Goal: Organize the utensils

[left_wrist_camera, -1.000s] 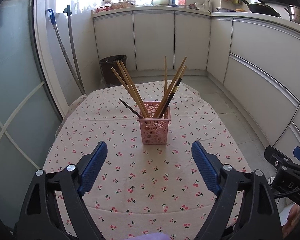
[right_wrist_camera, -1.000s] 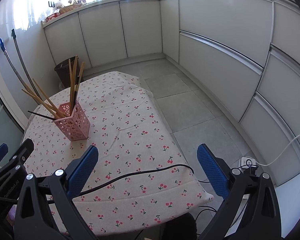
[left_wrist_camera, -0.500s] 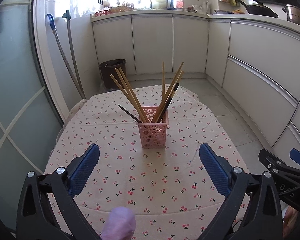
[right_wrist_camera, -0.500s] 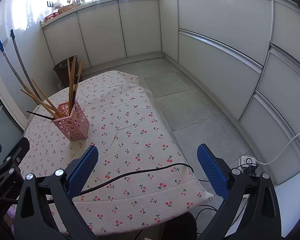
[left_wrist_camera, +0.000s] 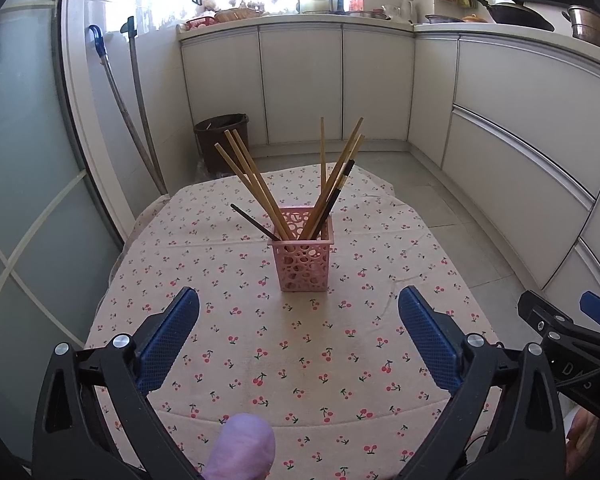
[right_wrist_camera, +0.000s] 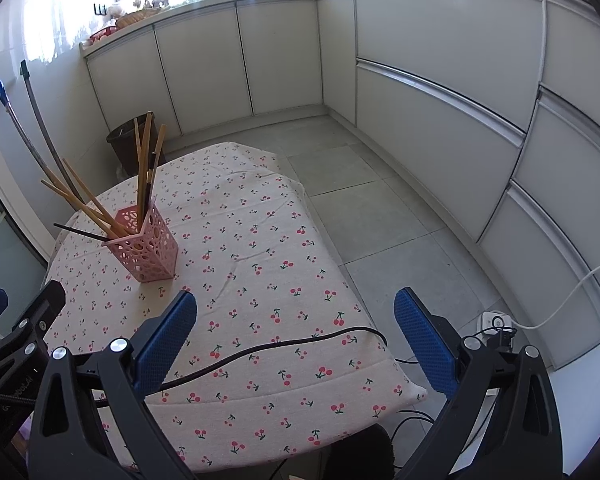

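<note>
Overall, kitchen w/ white cabinets (left_wrist_camera: 300,84) along the walls and grey tile floor (right_wrist_camera: 372,220). Counter (left_wrist_camera: 300,360) in the foreground carries a cherry-print cloth. Brown bin (left_wrist_camera: 216,142) stands on the floor beyond the counter's far edge, two long handles (left_wrist_camera: 136,120) leaning on the wall beside it. Left gripper (left_wrist_camera: 299,330) held over the near part of the counter, jaws wide apart, nothing between the blue pads. Right gripper (right_wrist_camera: 296,330) likewise spread wide, empty, over the counter's near right edge. Pink perforated holder (left_wrist_camera: 302,264) stands upright approx. mid-counter, apart from both grippers. Chopsticks (left_wrist_camera: 256,184) sit in the holder, fanned out: mostly wooden, two dark. Black cable (right_wrist_camera: 268,350) lies across the cloth near the right gripper.
</note>
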`<state>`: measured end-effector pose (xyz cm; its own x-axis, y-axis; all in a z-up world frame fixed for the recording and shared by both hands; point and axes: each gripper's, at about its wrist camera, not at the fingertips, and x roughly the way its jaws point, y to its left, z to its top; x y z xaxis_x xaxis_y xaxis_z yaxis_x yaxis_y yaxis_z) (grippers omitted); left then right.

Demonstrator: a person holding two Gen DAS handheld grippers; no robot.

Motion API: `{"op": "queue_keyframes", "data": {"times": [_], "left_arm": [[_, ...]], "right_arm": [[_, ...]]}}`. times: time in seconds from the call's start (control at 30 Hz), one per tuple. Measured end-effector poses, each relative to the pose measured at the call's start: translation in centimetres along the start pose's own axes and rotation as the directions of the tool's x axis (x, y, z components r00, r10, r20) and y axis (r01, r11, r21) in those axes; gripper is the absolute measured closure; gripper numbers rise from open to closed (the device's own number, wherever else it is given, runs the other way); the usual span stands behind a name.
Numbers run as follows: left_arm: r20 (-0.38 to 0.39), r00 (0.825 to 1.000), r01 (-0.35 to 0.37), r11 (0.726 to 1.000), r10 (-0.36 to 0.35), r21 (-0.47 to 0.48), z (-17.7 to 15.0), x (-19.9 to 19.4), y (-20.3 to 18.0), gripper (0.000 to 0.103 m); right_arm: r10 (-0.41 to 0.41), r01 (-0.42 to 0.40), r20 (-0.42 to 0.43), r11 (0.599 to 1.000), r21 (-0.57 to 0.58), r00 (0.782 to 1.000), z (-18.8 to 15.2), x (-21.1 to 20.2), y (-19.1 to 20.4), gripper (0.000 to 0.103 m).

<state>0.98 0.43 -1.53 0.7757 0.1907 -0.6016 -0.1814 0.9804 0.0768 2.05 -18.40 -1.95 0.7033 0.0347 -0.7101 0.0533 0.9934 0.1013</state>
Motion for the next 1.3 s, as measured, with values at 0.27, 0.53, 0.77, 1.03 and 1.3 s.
{"op": "queue_keyframes", "data": {"times": [0.27,0.53,0.77,1.03,1.3], "left_arm": [[-0.004,1.000,-0.001,1.000,0.001,-0.001,-0.07,0.08,0.05,0.007],[-0.008,1.000,-0.002,1.000,0.002,-0.004,-0.04,0.25,0.17,0.007],[-0.014,1.000,-0.002,1.000,0.002,-0.006,-0.05,0.41,0.20,0.007],[-0.021,1.000,-0.006,1.000,0.006,-0.008,-0.17,0.56,0.21,0.007],[-0.023,1.000,-0.011,1.000,0.010,-0.010,-0.20,0.69,0.25,0.007]], "right_arm": [[-0.001,0.001,-0.003,1.000,-0.003,1.000,0.01,0.05,0.12,0.007],[-0.001,0.001,-0.005,1.000,-0.005,1.000,-0.02,0.12,0.08,0.007],[-0.001,0.001,-0.006,1.000,-0.006,1.000,-0.03,0.12,0.12,0.007],[-0.002,0.002,-0.006,1.000,-0.006,1.000,-0.07,0.18,0.18,0.007],[-0.002,0.002,-0.006,1.000,-0.006,1.000,-0.05,0.18,0.18,0.007]]}}
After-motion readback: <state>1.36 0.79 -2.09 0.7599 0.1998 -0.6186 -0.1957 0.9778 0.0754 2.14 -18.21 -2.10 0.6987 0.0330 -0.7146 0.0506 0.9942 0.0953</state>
